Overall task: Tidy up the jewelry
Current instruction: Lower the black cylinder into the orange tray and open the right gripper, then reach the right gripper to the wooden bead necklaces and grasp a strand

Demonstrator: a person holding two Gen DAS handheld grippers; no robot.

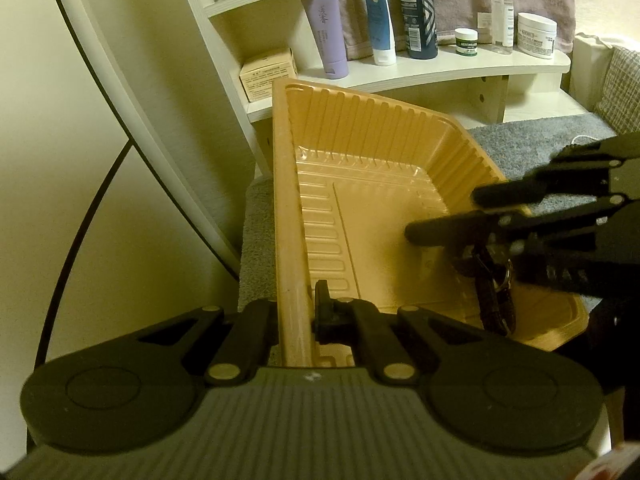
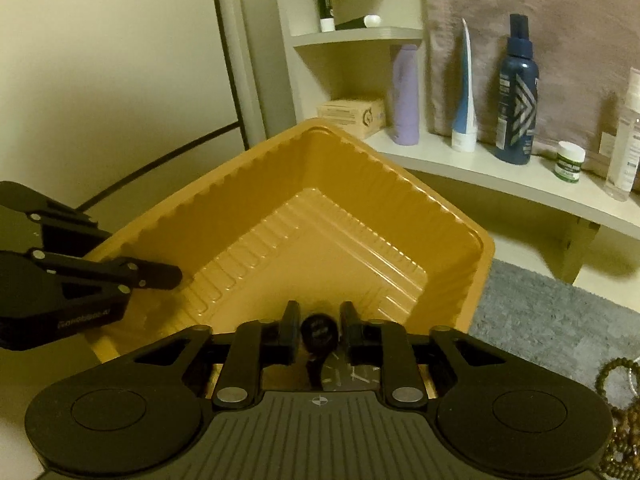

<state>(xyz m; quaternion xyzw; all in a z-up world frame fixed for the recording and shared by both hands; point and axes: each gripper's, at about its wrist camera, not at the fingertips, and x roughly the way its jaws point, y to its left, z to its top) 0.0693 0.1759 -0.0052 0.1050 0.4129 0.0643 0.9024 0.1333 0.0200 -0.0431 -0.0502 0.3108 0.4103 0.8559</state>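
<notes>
— Orange plastic tray (image 2: 400,208): what is in it so far?

— One thing that I can see: a dark-strapped watch (image 1: 496,300) lying in the tray's near corner, under the right gripper (image 2: 320,320).

— Does that gripper hold it?

— No. Its fingers stand spread either side of the strap, not pressing on it, so I judge the watch is set down.

— And the other gripper?

— The left gripper (image 1: 296,316) is pinched on the tray's rim, keeping the tray tilted up against the shelf (image 1: 440,68) behind it.

— What is left?

— Bead bracelets (image 2: 616,380) lie outside the tray, on the grey mat (image 2: 540,320) beside it. They need to go in, I think. Whether more jewellery waits out of view, I cannot tell.

— So, early on?

— Probably: one piece in, the beads still out.
</notes>
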